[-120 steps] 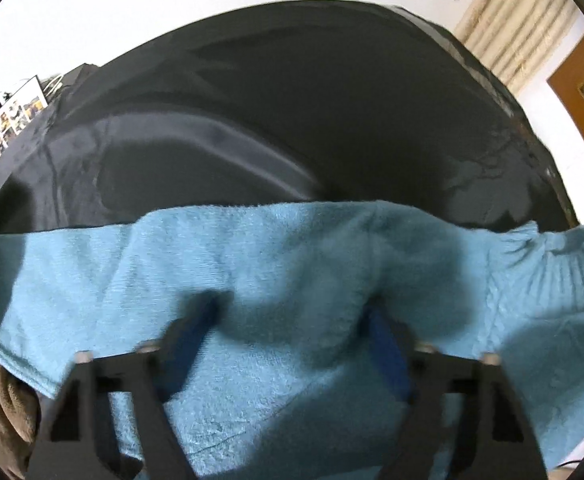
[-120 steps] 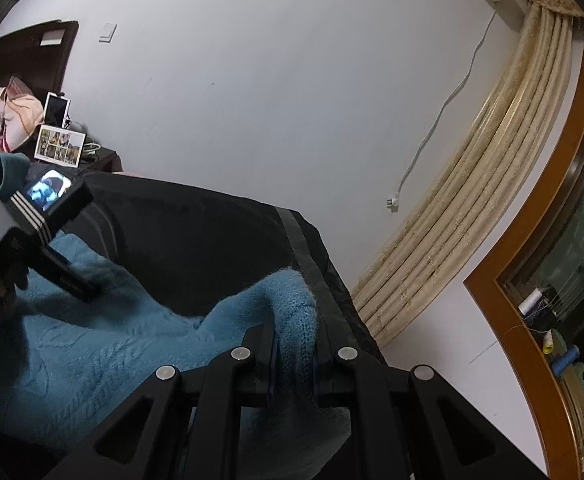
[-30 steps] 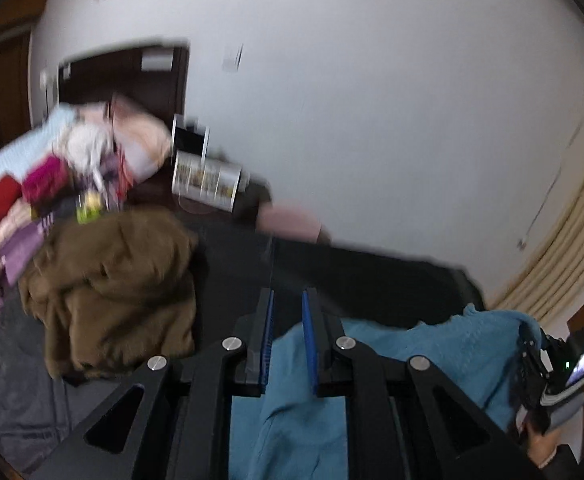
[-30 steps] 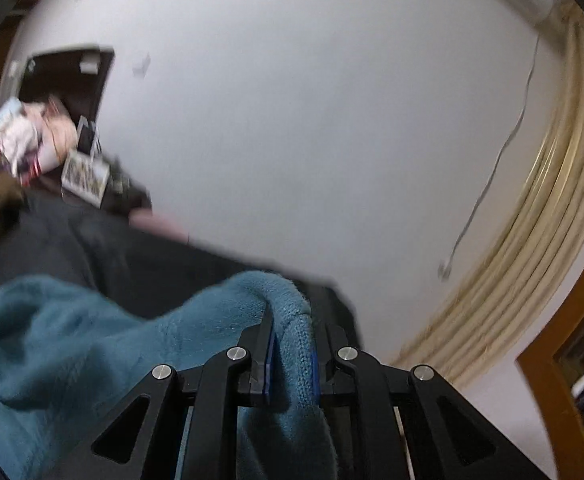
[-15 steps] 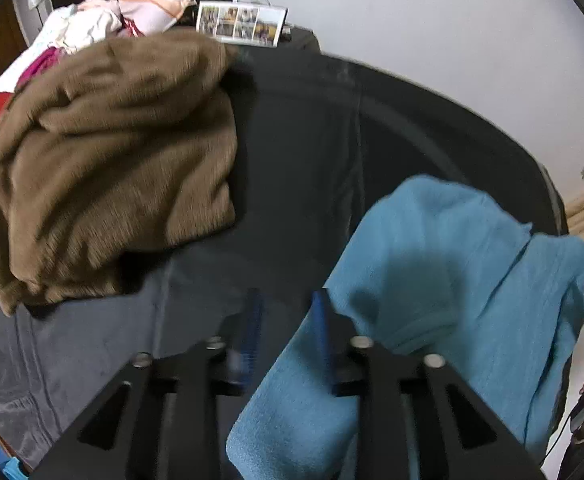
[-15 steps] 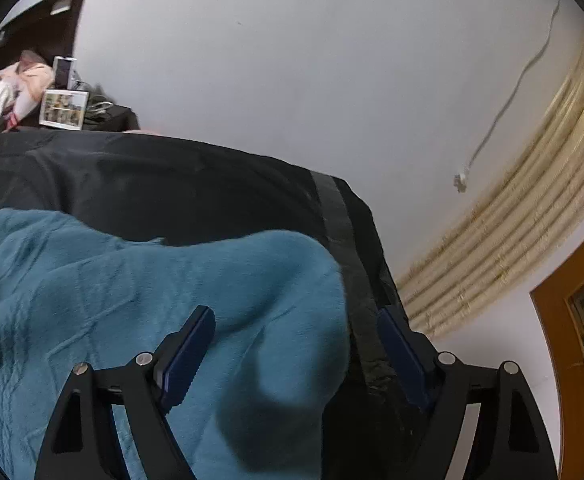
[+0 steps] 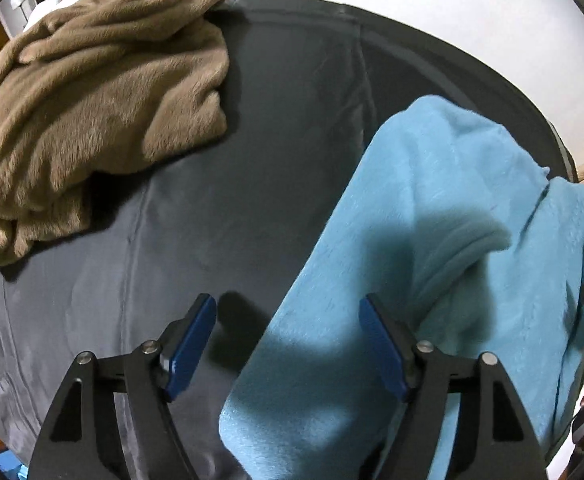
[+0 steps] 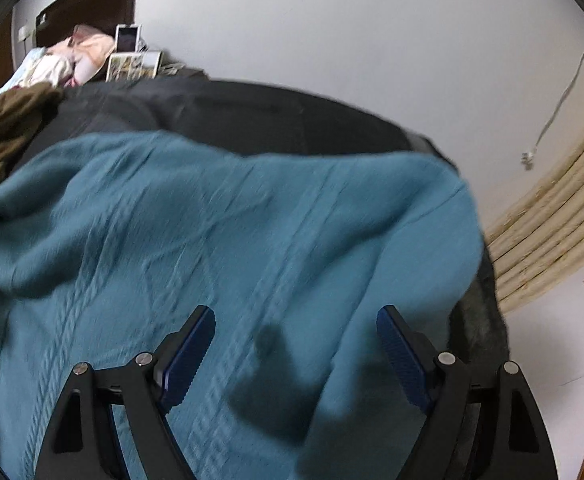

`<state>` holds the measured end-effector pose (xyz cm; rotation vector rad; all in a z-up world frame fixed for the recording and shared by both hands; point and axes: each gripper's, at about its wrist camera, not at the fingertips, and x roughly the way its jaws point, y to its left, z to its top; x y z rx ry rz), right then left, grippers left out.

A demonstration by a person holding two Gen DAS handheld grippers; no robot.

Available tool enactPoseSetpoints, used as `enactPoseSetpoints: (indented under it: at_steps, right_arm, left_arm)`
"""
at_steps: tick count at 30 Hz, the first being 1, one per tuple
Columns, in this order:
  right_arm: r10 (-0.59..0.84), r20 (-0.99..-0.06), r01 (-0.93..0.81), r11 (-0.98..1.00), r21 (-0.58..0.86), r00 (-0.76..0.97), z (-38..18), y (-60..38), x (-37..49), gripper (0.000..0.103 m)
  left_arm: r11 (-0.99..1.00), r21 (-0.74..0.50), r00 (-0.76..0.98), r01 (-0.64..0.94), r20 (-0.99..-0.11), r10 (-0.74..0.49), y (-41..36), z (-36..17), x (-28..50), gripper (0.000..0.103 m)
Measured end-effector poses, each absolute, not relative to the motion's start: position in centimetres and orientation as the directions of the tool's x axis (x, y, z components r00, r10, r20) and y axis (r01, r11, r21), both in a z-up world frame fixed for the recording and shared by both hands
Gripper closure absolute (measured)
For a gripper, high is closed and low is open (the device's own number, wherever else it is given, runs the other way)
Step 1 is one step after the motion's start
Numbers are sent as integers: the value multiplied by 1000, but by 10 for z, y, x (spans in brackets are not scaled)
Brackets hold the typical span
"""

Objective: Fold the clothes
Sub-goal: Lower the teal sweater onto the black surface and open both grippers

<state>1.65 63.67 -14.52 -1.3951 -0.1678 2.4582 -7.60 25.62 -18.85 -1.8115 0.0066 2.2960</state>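
Left gripper [image 7: 287, 344]: I see its jaws spread wide, holding nothing, hovering above the near edge of the blue sweater [image 7: 432, 240].

Right gripper [image 8: 296, 350]: jaws likewise wide apart and empty, poised over the knit.

Sweater position: it lies on the dark bedcover [image 7: 251, 140], towards the right side of the bed, with one layer lapped over another. A brown fleece garment [image 7: 91, 72] sits heaped well apart on the far left.

Handling: I judge it soft, thick and limp, light enough for one gripper but prone to sag and drag. The fuzzy cable knit [image 8: 251, 260] should give the pads good friction, so slipping seems unlikely; stretching is the bigger risk.

Where I would grip: at a doubled edge or corner, such as the folded ridge [image 7: 468, 248] just ahead of my left gripper.

Hard to tell: sleeves, collar and hem are not clearly identifiable. The right wrist view is motion-blurred, and the sweater's near end is cut off below both frames.
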Motion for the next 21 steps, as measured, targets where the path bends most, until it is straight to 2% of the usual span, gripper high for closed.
enactPoseSetpoints:
  at_steps: [7,10,12,13,14,18,21]
  right_arm:
    - [290,-827,-168,-957,-238,-482,-148,620,29,18]
    - [279,-831,-155,-960,-233,-481,-149,614,32,18]
    - [276,-832,-140,-961,-238,-481,-154,610,30,18]
    - [277,-832,-133,-961,-244,-480,-155,608,31,18]
    - [277,-833,-124,-961,-248,-480,-156,606,31,18]
    - [267,-838,-105,-963,-248,-476,-158,603,33,18]
    - [267,-839,-107,-963,-247,-473,-159,605,34,18]
  left_arm:
    - [-971,-108,-239,-211,-958,159,267,-194,-59,26]
    - [-972,-66,-259,-225,-958,125,275,-196,-50,40]
    - [-972,-59,-266,-228,-956,121,279,-195,-44,68]
    - [-973,-56,-266,-222,-957,116,281,-194,-42,74]
    - [-976,-45,-270,-212,-957,103,281,-194,-40,85]
    - [-988,-17,-290,-154,-955,61,270,-190,-38,98]
    - [-996,2,-316,-88,-948,26,248,-182,-39,99]
